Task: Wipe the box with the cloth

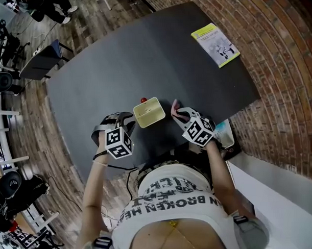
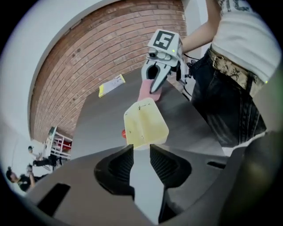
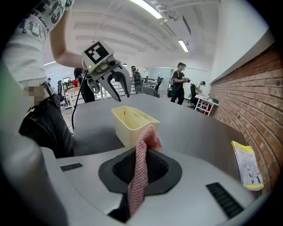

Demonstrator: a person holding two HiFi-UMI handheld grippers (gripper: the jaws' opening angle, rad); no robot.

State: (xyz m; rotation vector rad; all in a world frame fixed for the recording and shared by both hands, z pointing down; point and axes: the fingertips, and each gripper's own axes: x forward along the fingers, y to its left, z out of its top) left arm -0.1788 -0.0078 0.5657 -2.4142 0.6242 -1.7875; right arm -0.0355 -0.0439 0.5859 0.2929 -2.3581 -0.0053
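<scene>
A pale yellow open box stands on the dark table near its front edge. My left gripper is just left of it, open, and nothing sits between its jaws. In the left gripper view the box lies right beyond that gripper's tips. My right gripper is close to the box's right side, shut on a pink knitted cloth. The cloth hangs from between the right gripper's jaws, with the box just ahead and the splayed left gripper behind it.
A small red object lies behind the box. A yellow-edged booklet rests at the table's far right. A brick wall runs along the right. The person's torso is at the table's front edge. People stand in the background.
</scene>
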